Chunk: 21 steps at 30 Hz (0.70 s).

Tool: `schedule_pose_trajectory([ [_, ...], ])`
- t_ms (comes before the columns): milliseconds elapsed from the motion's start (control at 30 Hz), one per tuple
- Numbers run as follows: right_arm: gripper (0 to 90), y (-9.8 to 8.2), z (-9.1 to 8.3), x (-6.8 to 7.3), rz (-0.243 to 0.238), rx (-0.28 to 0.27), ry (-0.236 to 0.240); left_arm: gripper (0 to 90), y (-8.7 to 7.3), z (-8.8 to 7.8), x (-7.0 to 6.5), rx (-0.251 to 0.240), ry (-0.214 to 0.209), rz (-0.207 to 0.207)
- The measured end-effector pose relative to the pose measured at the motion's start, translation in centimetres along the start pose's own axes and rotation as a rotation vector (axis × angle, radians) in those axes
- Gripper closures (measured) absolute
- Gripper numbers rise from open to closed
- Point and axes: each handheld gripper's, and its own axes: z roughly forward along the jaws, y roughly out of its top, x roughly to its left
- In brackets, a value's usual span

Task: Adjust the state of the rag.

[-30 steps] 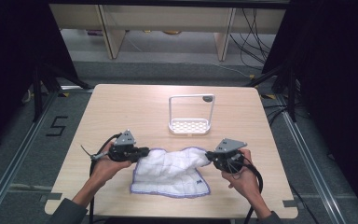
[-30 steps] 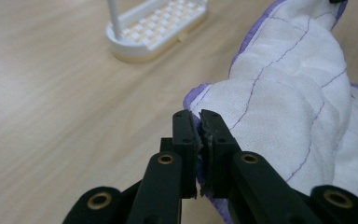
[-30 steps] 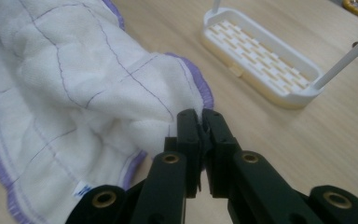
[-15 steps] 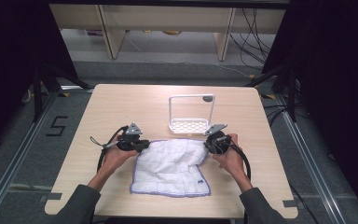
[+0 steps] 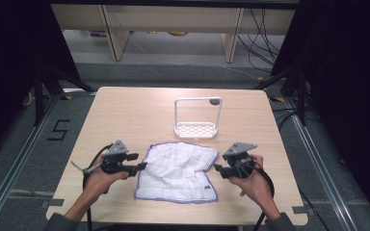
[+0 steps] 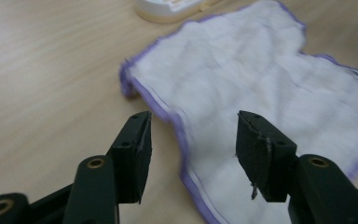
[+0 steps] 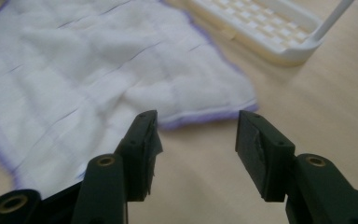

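Note:
A white cloth (image 5: 177,171) with a purple hem lies spread on the wooden table (image 5: 125,110). My left gripper (image 5: 143,166) sits at its left edge and has just been opening. In the left gripper view its jaws (image 6: 193,135) stand apart over the cloth (image 6: 261,70), whose hem runs between them untouched. My right gripper (image 5: 217,168) is at the cloth's right edge, its jaws also just opened. The right gripper view has that gripper (image 7: 196,135) over bare table, the cloth's corner (image 7: 223,100) just beyond its tips.
A white plastic rack (image 5: 197,129) with a tall loop handle stands just behind the cloth, also seen in the gripper views as the rack (image 6: 168,7) and the rack (image 7: 261,28). Shelving legs and cables stand on the floor past the far edge.
Both grippers were shut on the cloth's far corners and carried them away from the person. Now both have let go, opened and drawn back toward the person; the cloth lies flatter.

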Motion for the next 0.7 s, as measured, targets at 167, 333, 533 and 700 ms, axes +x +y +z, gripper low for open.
schedule_pose_trajectory([
  [167,51.3,-3.0,-0.8,2.5,-0.015,0.013,0.056,46.4,-2.5,-1.6,-2.7,0.03,-0.037,0.009],
  [333,54.5,-4.6,-0.5,4.3,-0.056,0.034,0.081,49.9,-3.5,-1.4,-5.0,0.102,-0.078,0.085],
  [533,55.1,-5.0,0.6,5.3,-0.098,0.059,0.129,52.2,-4.2,0.0,-5.7,0.143,-0.101,0.1],
  [700,67.7,-5.2,1.9,5.4,-0.118,0.082,0.143,68.6,-4.4,0.8,-5.1,0.159,-0.086,0.135],
])
